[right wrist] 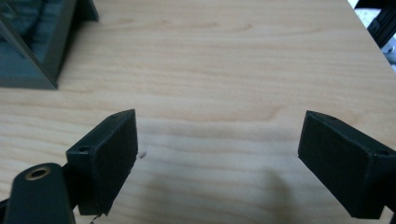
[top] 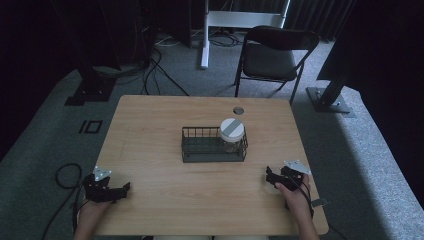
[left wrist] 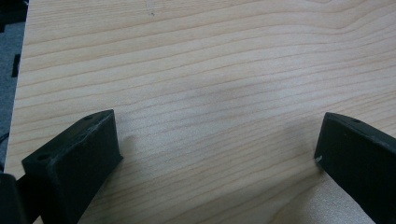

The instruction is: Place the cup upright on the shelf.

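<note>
Figure: both my grippers at rest near the front edge of the wooden table [top: 150, 125], with the work around the wire basket [top: 200, 150] and the jar [top: 231, 136] at the table's middle.

Progress: the jar, clear-walled with a white lid crossed by a grey stripe, stands inside the basket at its right end, so I judge that the placing is either finished or that the lifting out has not begun; the pictures do not settle which. Neither gripper touches jar or basket; both lie well apart from them.

Grippers: my left gripper [top: 120, 190] sits at the front-left corner, its jaws spread wide over bare wood in the left gripper view [left wrist: 217, 140], holding nothing. My right gripper [top: 270, 176] sits near the front-right corner, jaws likewise spread and empty in the right gripper view [right wrist: 217, 140], with a corner of the basket [right wrist: 32, 51] at the upper left of that view.

Orientation: the basket's long axis runs parallel to the front edge, left to right. The jar stands upright, its axis vertical, lid upward and rising above the basket's rim; the lid's grey stripe runs slantwise, roughly from front-left to back-right.

Background: a folding chair [top: 275, 55] stands on the carpet beyond the back edge
</note>
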`<control>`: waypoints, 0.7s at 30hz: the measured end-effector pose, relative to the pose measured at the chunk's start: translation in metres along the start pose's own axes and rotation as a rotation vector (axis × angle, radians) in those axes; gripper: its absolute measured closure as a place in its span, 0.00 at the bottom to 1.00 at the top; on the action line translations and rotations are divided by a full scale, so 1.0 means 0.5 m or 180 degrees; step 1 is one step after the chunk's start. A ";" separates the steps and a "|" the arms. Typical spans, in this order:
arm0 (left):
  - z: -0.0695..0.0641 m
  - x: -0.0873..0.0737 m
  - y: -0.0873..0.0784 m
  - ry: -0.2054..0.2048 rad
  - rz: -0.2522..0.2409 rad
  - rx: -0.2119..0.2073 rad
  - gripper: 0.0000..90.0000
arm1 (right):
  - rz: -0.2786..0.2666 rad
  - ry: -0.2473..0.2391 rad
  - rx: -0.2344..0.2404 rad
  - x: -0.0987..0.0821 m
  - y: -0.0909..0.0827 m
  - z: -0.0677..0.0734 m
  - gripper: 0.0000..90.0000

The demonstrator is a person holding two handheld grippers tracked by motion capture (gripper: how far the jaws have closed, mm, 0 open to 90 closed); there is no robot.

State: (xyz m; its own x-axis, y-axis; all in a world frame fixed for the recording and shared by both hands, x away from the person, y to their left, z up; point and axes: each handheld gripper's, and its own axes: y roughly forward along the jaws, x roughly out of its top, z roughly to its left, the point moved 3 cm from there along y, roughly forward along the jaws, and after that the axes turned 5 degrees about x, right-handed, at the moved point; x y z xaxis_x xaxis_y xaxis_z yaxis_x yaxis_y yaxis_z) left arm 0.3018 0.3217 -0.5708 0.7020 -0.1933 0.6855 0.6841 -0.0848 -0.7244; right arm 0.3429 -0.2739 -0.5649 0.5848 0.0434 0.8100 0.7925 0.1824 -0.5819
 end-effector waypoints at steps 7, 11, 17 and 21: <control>0.000 0.000 0.000 0.0000 0.0000 0.0000 0.00 | 0.0282 -0.0007 0.0147 -0.015 -0.006 -0.019 0.13; 0.000 0.000 0.000 0.0000 0.0000 0.0000 0.00 | 0.0398 -0.0067 0.0295 -0.021 -0.009 -0.024 0.13; -0.001 0.000 0.000 0.0015 -0.0003 -0.0012 0.00 | 0.0440 -0.0202 0.0370 -0.024 -0.011 -0.026 0.12; -0.001 0.000 0.000 0.0022 -0.0004 -0.0016 0.00 | 0.0472 -0.0328 0.0383 -0.024 -0.009 -0.024 0.12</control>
State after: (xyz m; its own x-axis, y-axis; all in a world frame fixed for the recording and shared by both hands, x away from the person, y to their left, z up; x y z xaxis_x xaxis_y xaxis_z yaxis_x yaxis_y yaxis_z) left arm 0.3020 0.3214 -0.5708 0.6997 -0.2000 0.6858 0.6839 -0.0899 -0.7240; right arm 0.3342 -0.2872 -0.5728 0.6678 0.1775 0.7229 0.6691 0.2823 -0.6874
